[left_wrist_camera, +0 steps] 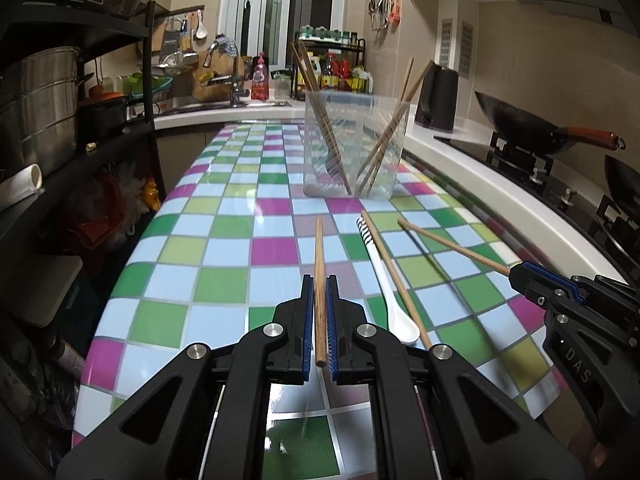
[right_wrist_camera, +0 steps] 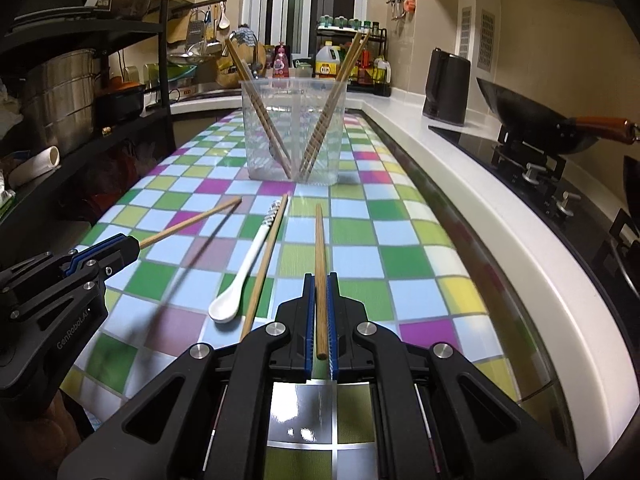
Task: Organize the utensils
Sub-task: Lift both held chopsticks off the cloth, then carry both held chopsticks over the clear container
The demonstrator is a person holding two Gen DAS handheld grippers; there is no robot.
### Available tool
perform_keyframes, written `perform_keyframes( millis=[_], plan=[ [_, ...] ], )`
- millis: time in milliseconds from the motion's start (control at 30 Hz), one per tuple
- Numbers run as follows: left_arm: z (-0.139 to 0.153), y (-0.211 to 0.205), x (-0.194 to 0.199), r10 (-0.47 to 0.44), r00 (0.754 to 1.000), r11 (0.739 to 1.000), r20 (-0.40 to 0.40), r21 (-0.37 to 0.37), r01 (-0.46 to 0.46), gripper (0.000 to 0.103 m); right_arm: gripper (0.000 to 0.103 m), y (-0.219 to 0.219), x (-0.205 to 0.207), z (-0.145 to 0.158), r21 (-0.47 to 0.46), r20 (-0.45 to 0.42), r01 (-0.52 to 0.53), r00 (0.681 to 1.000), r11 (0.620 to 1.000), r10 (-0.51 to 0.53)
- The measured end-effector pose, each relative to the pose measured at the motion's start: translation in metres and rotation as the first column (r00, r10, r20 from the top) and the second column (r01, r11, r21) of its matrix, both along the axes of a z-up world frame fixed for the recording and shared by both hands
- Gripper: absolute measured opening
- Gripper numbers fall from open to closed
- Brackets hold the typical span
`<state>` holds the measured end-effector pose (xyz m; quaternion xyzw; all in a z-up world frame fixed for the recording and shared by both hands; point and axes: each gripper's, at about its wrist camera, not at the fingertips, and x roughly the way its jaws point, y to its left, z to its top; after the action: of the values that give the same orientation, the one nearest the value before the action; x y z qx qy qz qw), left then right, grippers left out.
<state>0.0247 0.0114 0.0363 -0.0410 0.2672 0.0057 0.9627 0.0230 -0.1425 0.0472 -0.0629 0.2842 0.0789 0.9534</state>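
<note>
Wooden and slim, a chopstick [left_wrist_camera: 319, 280] sits clamped between the blue pads of the left claw [left_wrist_camera: 319, 284], which is closed right down on it; the stick runs straight out along the fingers, its tip aimed at the far end of the bench [left_wrist_camera: 224, 248]. The right claw [right_wrist_camera: 320, 284] is shut the same way on a second chopstick [right_wrist_camera: 319, 272], also pointing forward. Gripping each stick near its thick end with the length leading is, I judge, so that the tip can be steered into the clear plastic holder [right_wrist_camera: 294, 132] standing toward the far end of the checkered bench. That holder already has chopsticks leaning against its left and right walls, and something like a fork shows through its left side. Both held sticks appear clear of the bench surface, though the fisheye makes this hard to confirm. Between the two claws, near the holder, a white spoon [right_wrist_camera: 244, 276] and one more chopstick [right_wrist_camera: 264, 268] lie flat side by side, not yet sorted. A wok [right_wrist_camera: 532, 120] rests on the stove to the right.
</note>
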Motion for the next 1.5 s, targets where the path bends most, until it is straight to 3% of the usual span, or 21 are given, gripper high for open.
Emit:
perform_keyframes(
  millis=[367, 800, 1500],
  plan=[
    [0.034, 0.008, -0.012, -0.011, 0.989, 0.999, 0.144, -0.038, 0.017, 0.006, 0.006, -0.003, -0.012, 0.049, 0.024, 0.098, -0.019, 0.995, 1.000, 0.016],
    [0.078, 0.022, -0.004, -0.071, 0.976, 0.992, 0.208, -0.084, 0.090, 0.006, 0.006, 0.000, -0.006, 0.089, 0.053, 0.176, -0.046, 0.984, 0.998, 0.036],
    [0.110, 0.039, 0.056, -0.109, 0.991, 0.982, 0.081, -0.149, 0.120, 0.006, 0.006, 0.006, 0.050, 0.138, 0.108, 0.229, -0.108, 0.970, 0.988, 0.081]
  ],
)
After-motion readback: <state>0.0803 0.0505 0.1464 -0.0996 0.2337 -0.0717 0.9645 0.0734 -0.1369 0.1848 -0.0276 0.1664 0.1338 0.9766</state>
